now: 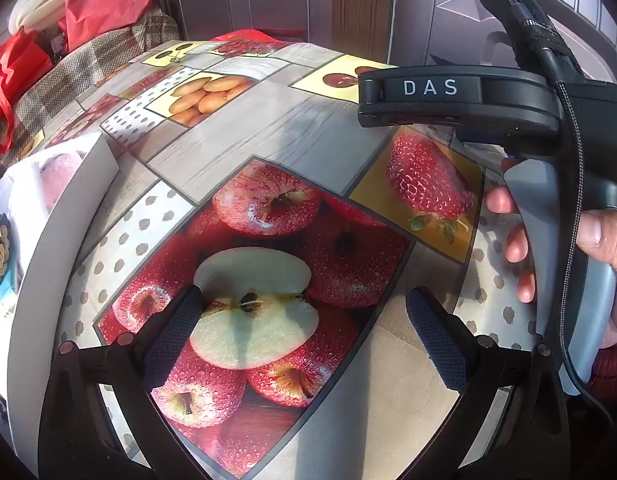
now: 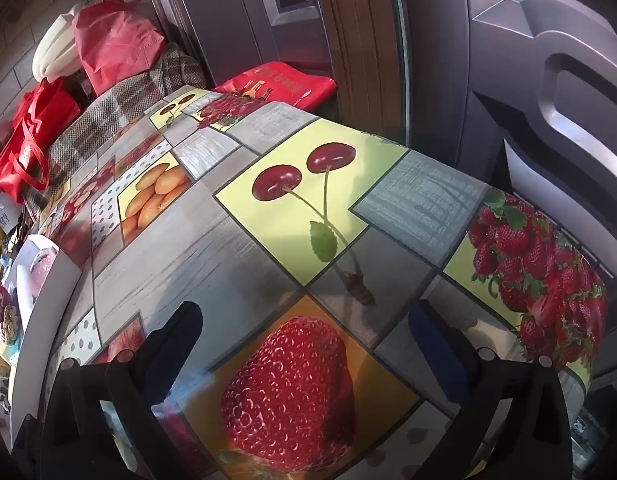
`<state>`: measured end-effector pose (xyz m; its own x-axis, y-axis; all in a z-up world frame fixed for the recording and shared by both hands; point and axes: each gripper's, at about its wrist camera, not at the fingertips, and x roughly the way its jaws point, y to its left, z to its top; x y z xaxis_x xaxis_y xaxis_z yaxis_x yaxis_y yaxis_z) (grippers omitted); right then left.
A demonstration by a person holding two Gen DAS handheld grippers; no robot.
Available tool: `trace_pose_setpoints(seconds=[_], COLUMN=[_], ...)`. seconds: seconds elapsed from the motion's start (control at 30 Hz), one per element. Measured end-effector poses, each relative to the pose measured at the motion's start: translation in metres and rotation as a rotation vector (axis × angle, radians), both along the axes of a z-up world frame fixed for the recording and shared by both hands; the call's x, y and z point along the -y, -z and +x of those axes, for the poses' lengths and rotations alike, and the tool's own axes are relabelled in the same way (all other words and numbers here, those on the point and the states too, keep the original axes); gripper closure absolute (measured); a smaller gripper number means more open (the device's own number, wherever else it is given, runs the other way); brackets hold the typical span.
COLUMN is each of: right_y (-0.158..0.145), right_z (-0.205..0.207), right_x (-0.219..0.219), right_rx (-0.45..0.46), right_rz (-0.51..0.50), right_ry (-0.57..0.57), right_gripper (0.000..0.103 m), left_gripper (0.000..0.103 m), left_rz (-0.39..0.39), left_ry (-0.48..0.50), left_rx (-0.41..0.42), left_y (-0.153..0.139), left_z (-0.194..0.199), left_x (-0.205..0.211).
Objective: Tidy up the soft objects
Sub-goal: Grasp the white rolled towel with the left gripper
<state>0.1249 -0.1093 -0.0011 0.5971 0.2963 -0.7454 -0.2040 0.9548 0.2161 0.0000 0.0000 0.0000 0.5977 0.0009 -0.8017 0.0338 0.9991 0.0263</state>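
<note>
Over the fruit-print counter [image 1: 236,132], left view: left hand-held gripper [image 1: 304,328] spread, holding nothing — white box [image 1: 60,216] of soft objects at left edge. Right view: right hand-held gripper [image 2: 308,344] spread, nothing between the fingers; white box [image 2: 48,280] far left.

Bright sunlight glares on the tablecloth [image 1: 268,132], casting hard shadows; fisheye edges darken.
</note>
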Motion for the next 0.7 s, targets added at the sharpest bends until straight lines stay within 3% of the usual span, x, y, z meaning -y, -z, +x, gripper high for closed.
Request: trace_pose_setpoints(seconds=[0.7], right_y=[0.000], right_z=[0.001], right_x=[-0.009], right_rx=[-0.006], right_rz=[-0.050], right_ry=[0.001], right_gripper=[0.000], left_gripper=[0.001], left_rz=[-0.001], left_ry=[0.000], left_rx=[0.000], left_y=[0.000], left_z=[0.000], left_x=[0.000])
